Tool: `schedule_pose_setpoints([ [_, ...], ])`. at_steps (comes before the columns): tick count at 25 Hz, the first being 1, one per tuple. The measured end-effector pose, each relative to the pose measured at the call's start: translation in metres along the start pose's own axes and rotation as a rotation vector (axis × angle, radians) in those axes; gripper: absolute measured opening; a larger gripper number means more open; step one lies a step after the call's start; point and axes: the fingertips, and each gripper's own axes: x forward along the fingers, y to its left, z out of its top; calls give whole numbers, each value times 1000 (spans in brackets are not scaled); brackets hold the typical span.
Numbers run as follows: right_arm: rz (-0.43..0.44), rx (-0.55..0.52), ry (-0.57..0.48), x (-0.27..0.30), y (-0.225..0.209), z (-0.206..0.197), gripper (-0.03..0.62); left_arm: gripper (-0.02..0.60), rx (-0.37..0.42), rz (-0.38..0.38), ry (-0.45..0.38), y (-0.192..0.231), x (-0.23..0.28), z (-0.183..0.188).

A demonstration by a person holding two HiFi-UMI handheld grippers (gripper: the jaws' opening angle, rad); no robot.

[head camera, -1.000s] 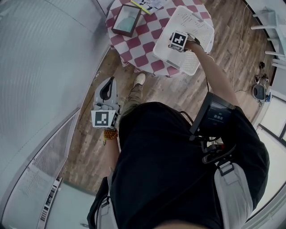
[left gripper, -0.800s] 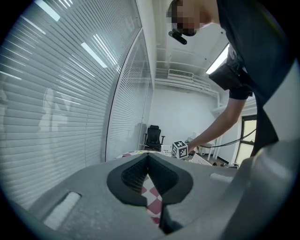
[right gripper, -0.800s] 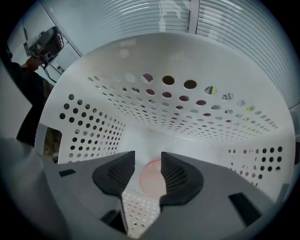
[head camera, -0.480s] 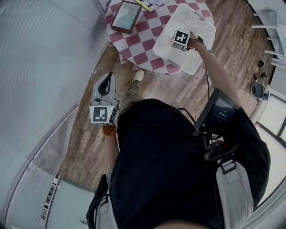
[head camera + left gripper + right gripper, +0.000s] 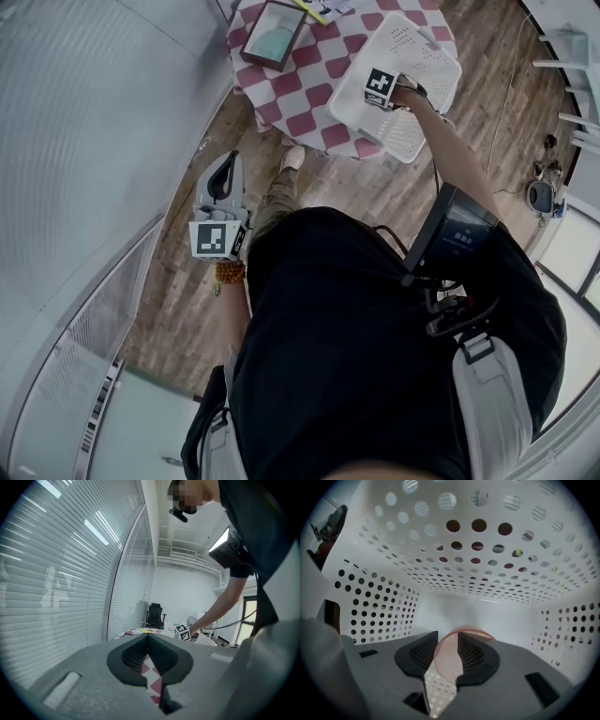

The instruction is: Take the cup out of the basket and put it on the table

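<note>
A white perforated basket (image 5: pixel 427 56) stands on the round red-and-white checked table (image 5: pixel 300 84). My right gripper (image 5: pixel 379 84) reaches straight down into it. In the right gripper view a translucent pink cup (image 5: pixel 451 654) lies on the basket floor (image 5: pixel 464 573). The right gripper (image 5: pixel 447 639) straddles its left side: the left pad is at the cup's edge and the rim arcs past the right pad. These jaws have just been closing, with a gap still showing. My left gripper (image 5: pixel 224 169) hangs beside my leg, shut and empty (image 5: pixel 149 638).
A dark-framed tray (image 5: pixel 274 33) and a yellow item (image 5: pixel 314 7) lie on the table's far side. Slatted blinds and a curved glass wall (image 5: pixel 94 141) run along the left. A cable and small gear (image 5: pixel 542 192) lie on the wood floor at the right.
The right gripper has sunk a little deeper into the basket and its marker cube has tilted slightly. The left gripper has stayed where it was.
</note>
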Motion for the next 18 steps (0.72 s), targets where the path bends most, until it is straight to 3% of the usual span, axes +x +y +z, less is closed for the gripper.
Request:
schedule_pose_setpoints([
  [8, -36, -1, -11, 2, -7, -1, 36, 6, -2, -7, 9, 3, 6, -3],
  [18, -108, 61, -108, -32, -8, -3, 25, 6, 20, -84, 6, -14, 15, 0],
])
